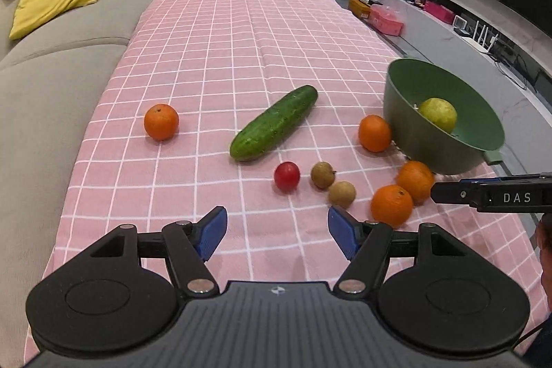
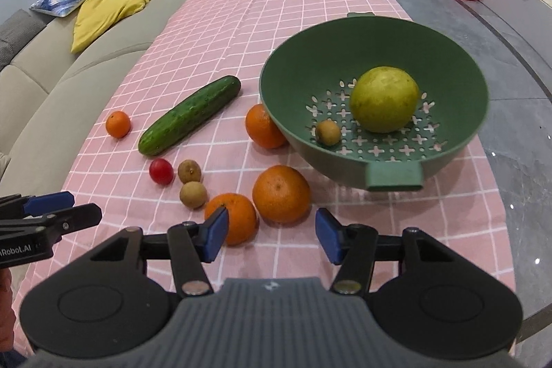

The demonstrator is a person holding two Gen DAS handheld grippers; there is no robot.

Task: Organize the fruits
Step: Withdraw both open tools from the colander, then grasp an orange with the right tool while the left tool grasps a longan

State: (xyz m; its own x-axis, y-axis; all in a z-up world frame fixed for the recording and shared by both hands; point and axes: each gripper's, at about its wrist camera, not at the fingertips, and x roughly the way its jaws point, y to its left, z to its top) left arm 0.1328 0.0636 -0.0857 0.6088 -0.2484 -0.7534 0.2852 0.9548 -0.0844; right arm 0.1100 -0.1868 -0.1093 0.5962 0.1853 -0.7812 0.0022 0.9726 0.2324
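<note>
Above the pink cloth (image 1: 214, 57), both tools (image 1: 277, 235) (image 2: 272, 235) tilt downward, empty.

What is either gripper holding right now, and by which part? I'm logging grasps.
Nothing is held. The left gripper and right gripper both stand open above the pink cloth.

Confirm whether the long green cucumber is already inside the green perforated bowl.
No, the long green cucumber lies on the pink checked tablecloth, left of the green perforated bowl.
</note>
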